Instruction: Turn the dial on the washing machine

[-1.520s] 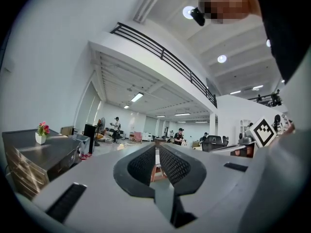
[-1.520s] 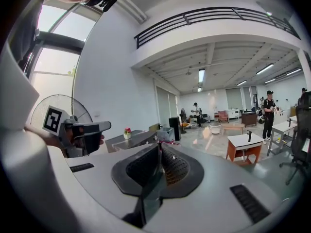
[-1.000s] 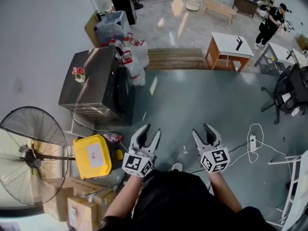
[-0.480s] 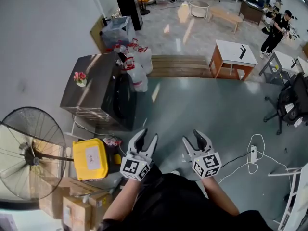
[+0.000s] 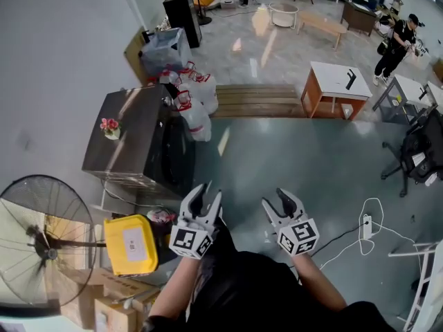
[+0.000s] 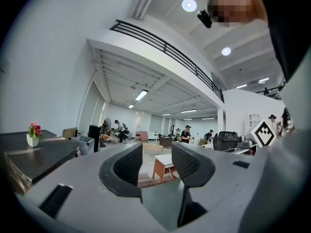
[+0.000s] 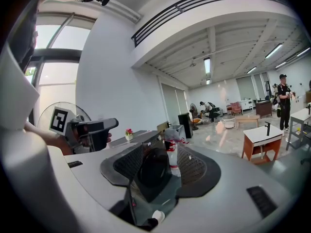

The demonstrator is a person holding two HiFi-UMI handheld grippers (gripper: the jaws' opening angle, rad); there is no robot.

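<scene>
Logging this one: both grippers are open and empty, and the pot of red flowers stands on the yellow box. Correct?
No. In the head view the pot of red flowers stands on top of the washing machine, not the yellow box beside it. The left gripper and right gripper are open and empty.

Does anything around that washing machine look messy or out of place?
Nothing looks spilled or broken. Only oddities: white bags heaped beside the washing machine, and a power strip lying loose on the floor.
</scene>
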